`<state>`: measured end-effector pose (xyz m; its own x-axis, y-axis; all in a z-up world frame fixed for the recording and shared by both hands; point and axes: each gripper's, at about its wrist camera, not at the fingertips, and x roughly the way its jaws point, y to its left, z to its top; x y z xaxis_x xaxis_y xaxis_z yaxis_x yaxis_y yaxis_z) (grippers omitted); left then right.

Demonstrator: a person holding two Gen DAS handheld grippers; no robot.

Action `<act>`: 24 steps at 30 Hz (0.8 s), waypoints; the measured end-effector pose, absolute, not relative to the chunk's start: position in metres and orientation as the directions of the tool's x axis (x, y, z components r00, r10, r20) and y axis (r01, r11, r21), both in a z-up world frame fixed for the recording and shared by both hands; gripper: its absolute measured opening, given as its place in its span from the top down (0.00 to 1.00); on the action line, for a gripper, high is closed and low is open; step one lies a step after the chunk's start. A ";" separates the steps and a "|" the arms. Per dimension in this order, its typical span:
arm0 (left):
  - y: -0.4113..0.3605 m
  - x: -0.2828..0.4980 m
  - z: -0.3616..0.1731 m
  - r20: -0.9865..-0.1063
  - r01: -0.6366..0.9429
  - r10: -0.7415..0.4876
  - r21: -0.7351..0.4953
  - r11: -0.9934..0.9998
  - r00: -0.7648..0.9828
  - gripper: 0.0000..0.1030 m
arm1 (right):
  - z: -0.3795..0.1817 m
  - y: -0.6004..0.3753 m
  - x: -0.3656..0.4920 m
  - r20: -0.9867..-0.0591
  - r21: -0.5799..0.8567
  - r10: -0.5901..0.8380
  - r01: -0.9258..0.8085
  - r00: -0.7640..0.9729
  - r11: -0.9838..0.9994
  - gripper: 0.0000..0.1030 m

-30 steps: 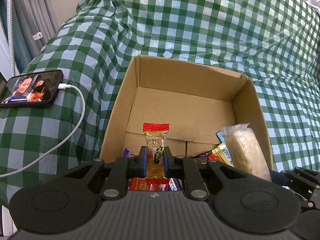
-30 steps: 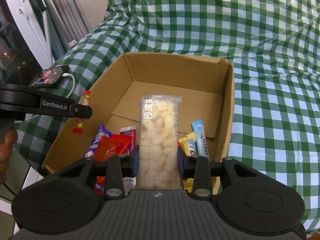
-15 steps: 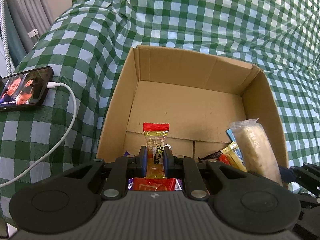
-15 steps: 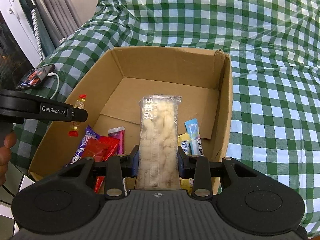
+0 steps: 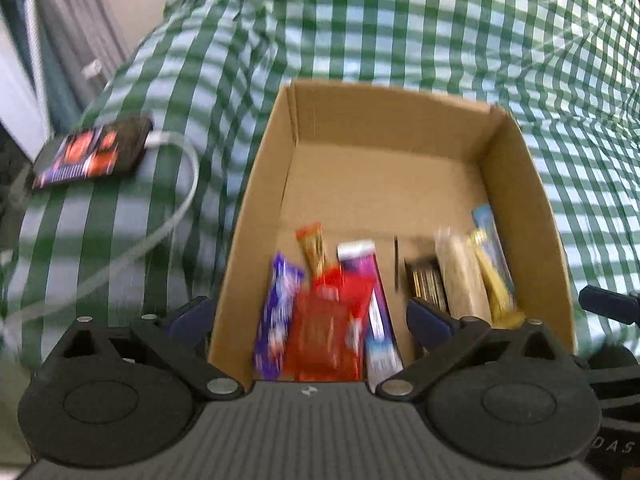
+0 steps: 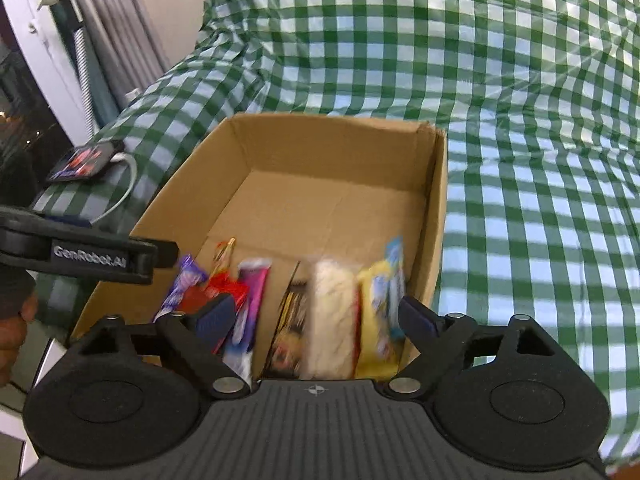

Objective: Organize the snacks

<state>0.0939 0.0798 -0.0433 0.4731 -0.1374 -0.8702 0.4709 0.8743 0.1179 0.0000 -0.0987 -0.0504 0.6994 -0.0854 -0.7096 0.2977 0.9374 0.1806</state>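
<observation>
An open cardboard box [image 5: 256, 216] [image 6: 434, 216] sits on a green checked cloth. Snacks lie in its near end: the small gold and red packet [image 5: 312, 246] [image 6: 224, 256], a purple bar [image 5: 280, 304], red packets [image 5: 328, 320], a pink bar [image 5: 376, 304], the long pale rice bar [image 5: 460, 284] [image 6: 330, 316], and yellow and blue packets [image 5: 494, 272] [image 6: 380, 300]. My left gripper [image 5: 308, 316] is open and empty above the box's near left part. My right gripper [image 6: 316, 316] is open and empty above the near right part. The frames are blurred.
A phone [image 5: 92, 152] [image 6: 84, 160] with a white charging cable [image 5: 176, 208] lies on the cloth left of the box. Curtains and a dark window stand at the far left. The left gripper's arm [image 6: 92, 256] crosses the right wrist view at the left.
Both grippers have opened. The gold and red packet has dropped from the left gripper into the box, and the rice bar has dropped from the right gripper into the box.
</observation>
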 end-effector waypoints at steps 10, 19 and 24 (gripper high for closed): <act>0.108 0.016 -0.018 -0.847 0.450 -0.129 0.139 0.882 0.515 0.00 | -0.040 -0.056 -0.066 -0.698 0.123 -0.150 0.323 0.700 0.938 0.07; 0.124 -0.034 0.000 -0.810 0.444 -0.143 0.156 0.883 0.569 0.00 | -0.025 -0.039 -0.115 -0.640 0.085 -0.198 0.325 0.742 0.942 0.04; 0.127 -0.053 0.005 -0.791 0.441 -0.153 0.160 0.883 0.592 0.00 | -0.021 -0.034 -0.133 -0.620 0.079 -0.213 0.330 0.755 0.941 0.04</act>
<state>-0.0535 0.1274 0.0046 0.5922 -0.1528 -0.7912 0.4411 0.8832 0.1596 -0.1332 -0.0344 -0.0209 0.7551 -0.2126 -0.6202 0.3297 0.9408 0.0788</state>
